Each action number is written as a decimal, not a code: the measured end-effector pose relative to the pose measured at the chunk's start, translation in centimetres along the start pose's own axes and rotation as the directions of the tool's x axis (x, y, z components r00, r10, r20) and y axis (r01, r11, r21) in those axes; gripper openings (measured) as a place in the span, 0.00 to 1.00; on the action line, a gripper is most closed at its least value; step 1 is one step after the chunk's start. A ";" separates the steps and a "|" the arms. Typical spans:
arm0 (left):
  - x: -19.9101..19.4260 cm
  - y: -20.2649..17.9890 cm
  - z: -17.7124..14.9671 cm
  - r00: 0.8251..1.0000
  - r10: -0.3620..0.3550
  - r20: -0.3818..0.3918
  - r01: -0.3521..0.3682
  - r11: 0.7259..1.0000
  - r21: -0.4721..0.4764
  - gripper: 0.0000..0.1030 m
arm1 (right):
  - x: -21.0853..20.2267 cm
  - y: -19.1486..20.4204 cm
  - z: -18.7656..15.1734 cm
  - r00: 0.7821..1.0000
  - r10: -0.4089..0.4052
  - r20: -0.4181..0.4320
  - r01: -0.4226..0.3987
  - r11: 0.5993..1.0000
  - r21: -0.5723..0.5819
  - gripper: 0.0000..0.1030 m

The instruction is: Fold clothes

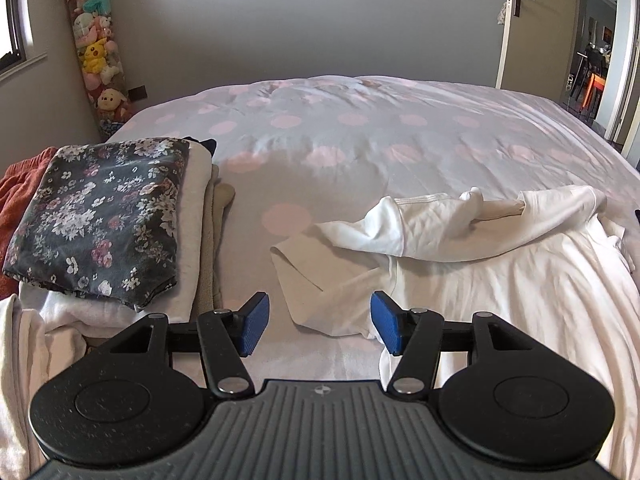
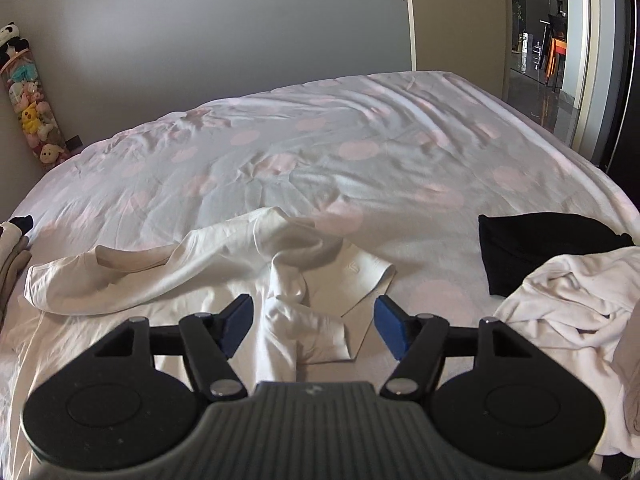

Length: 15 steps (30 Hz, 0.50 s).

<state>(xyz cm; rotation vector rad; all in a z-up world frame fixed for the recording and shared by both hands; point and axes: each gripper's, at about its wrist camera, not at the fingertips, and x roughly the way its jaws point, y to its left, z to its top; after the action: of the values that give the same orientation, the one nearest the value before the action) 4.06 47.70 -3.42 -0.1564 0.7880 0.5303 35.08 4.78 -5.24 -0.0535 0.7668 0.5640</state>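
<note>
The white cotton long-sleeved shirt (image 1: 500,264) lies crumpled on the bed with the pale sheet with pink dots (image 1: 360,128), close to the near edge. Its body spreads flat toward the person, and one sleeve is thrown across it, so the long axis runs from side to side in both views.

The left claw (image 1: 318,326) is apart, with nothing between its blue pads; the shirt's loose corner lies just ahead of it and to its right. The right claw (image 2: 312,326) is also apart and empty; a bunched fold of the same shirt lies directly under and ahead of it, and the sleeve stretches away to its left. I judge that the right claw is the nearer one to the cloth.

A stack of folded clothes with a dark floral piece on top (image 1: 100,216) stands at the left. At the right lie a black garment (image 2: 532,252) and a crumpled off-white garment (image 2: 572,308).
</note>
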 end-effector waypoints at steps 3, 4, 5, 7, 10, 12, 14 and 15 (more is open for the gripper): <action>1.1 -1.2 1.4 1.000 -0.007 0.021 0.006 0.999 0.040 0.55 | 0.2 0.3 0.3 1.000 0.006 0.002 -0.006 1.000 -0.019 0.67; 1.6 -1.7 1.8 1.000 -0.010 0.029 0.009 0.998 0.055 0.57 | 0.6 0.4 0.6 1.000 0.008 0.002 -0.008 0.999 -0.034 0.67; 2.1 -2.2 2.2 0.999 -0.014 0.037 0.012 0.997 0.070 0.58 | 0.9 0.6 0.8 1.000 0.009 0.001 -0.009 0.999 -0.049 0.67; 3.9 -3.2 3.2 0.999 -0.027 0.045 0.022 0.994 0.105 0.58 | 2.2 0.7 1.4 1.000 0.017 -0.002 -0.017 0.997 -0.069 0.67; 7.0 -4.7 4.4 0.998 -0.043 0.049 0.034 0.985 0.172 0.58 | 4.7 0.8 2.2 1.000 0.029 -0.012 -0.030 0.995 -0.092 0.67; 9.2 -5.7 5.1 0.998 -0.048 0.051 0.036 0.975 0.221 0.58 | 6.4 0.8 2.9 0.999 0.036 -0.016 -0.037 0.993 -0.108 0.67; 11.5 -6.4 5.6 0.998 -0.052 0.037 0.041 0.967 0.253 0.58 | 8.0 0.5 3.8 0.999 0.040 -0.015 -0.041 0.992 -0.115 0.67; 12.7 -6.7 5.9 0.998 -0.056 0.029 0.046 0.963 0.267 0.58 | 8.9 0.4 4.4 0.999 0.040 -0.012 -0.041 0.992 -0.116 0.67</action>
<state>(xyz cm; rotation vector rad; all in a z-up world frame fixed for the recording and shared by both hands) 18.59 48.88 -8.67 0.0814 0.8101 0.3730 42.84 10.32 -7.98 -0.1487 0.7457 0.6474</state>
